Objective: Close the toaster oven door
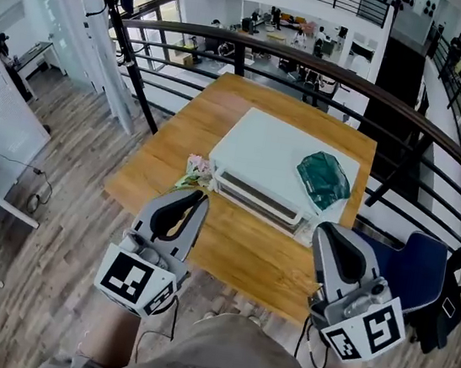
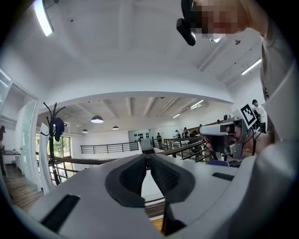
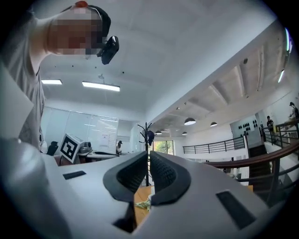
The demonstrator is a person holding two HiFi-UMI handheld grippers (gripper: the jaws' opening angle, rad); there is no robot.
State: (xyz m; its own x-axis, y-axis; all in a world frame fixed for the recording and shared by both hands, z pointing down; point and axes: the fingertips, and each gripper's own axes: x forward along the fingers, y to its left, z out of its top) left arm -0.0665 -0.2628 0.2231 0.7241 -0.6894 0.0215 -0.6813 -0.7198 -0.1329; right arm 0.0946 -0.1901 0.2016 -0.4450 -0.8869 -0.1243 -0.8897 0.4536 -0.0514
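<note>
In the head view, the toaster oven (image 1: 276,164) is seen on the tabletop (image 1: 237,261), with a green bag (image 1: 323,179) on its top. Its door (image 1: 256,198) faces the person; how far it is open cannot be told. The left tool (image 1: 201,197) and right tool (image 1: 323,231) are held short of the oven, apart from it.

In the left gripper view, the jaws are seen together, empty.

In the right gripper view, they are likewise closed on nothing.

The door's free edge is best pushed steadily, so that the oven is not slid.

open tabletop (image 1: 234,252) before toaster oven (image 1: 269,154), railing (image 1: 315,68) behind
</note>
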